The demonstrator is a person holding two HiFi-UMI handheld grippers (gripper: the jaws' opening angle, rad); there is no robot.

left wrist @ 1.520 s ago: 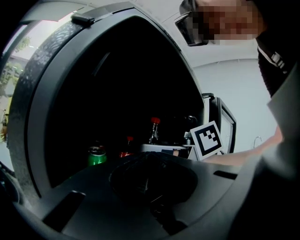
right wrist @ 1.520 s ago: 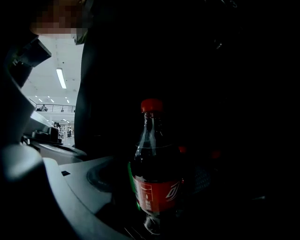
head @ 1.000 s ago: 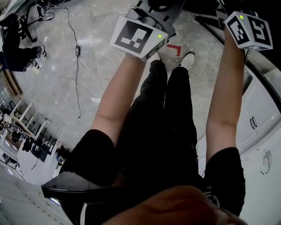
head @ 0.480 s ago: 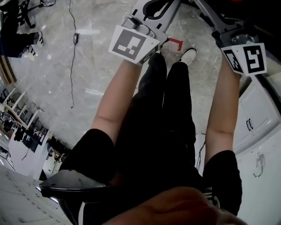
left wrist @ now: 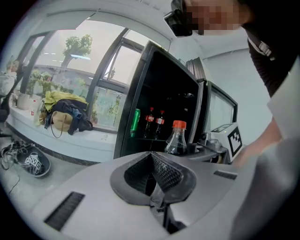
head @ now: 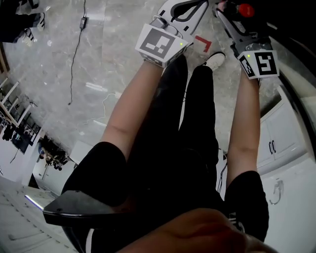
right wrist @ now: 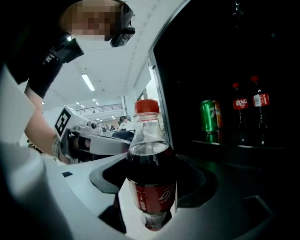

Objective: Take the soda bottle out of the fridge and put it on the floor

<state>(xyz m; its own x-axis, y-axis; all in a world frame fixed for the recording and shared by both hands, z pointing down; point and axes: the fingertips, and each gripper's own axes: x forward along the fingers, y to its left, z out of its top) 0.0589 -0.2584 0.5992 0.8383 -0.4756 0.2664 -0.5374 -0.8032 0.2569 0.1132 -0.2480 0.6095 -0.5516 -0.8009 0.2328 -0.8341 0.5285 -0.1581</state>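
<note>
A soda bottle (right wrist: 150, 173) with dark cola, a red label and a red cap stands upright between the jaws of my right gripper (right wrist: 150, 190), which is shut on its lower body. In the head view its cap (head: 245, 10) shows above the right gripper (head: 237, 22). The open fridge (right wrist: 234, 70) is dark, just right of the bottle. From the left gripper view the bottle (left wrist: 177, 140) is in front of the fridge (left wrist: 159, 108). My left gripper (left wrist: 152, 176) is shut on nothing and is held out over the floor to the left of the right one.
On the fridge shelf stand a green can (right wrist: 208, 117) and two more soda bottles (right wrist: 240, 110). Grey marble floor (head: 98, 64) carries a cable (head: 73, 54) and a red tape mark (head: 203, 43). White cabinets (head: 284, 143) sit at right. Bags (left wrist: 65, 115) lie on a window sill.
Both grippers have moved farther out from the body. The right gripper has swung inward, and the bottle's red cap now shows in the head view.
</note>
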